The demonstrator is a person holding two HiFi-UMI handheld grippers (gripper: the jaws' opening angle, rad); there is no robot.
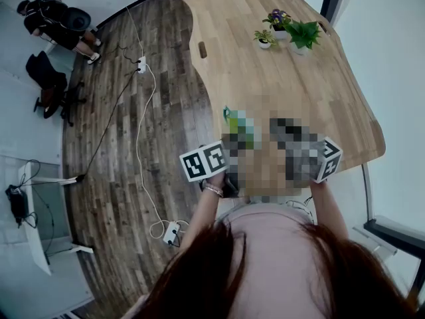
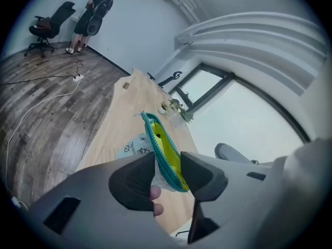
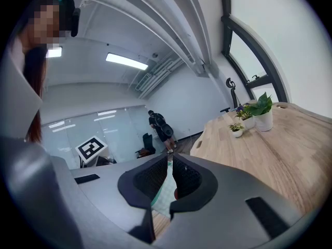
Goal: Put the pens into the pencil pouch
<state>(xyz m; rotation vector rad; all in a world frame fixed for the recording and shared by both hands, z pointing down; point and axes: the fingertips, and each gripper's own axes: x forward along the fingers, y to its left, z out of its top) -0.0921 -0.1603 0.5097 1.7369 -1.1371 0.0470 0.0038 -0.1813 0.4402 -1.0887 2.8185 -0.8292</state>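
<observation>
The pencil pouch (image 2: 158, 139) has a teal zipper edge, a yellow-green lining and a white patterned outside, and it is held up above the wooden table (image 1: 265, 78). My left gripper (image 2: 166, 178) is open, with the pouch's open rim standing between its pads and touching neither. Two pinkish fingertips (image 2: 154, 193) show just under the pouch. My right gripper (image 3: 168, 178) is shut on a fold of the pouch's fabric (image 3: 165, 193). In the head view a mosaic patch hides both sets of jaws; only the marker cubes (image 1: 202, 161) and a teal corner show. No pen shows in any view.
Small potted plants (image 1: 292, 32) stand at the table's far end. A person in black (image 1: 56, 22) stands by office chairs at the far left. Cables and a power strip (image 1: 141, 64) lie on the wooden floor left of the table.
</observation>
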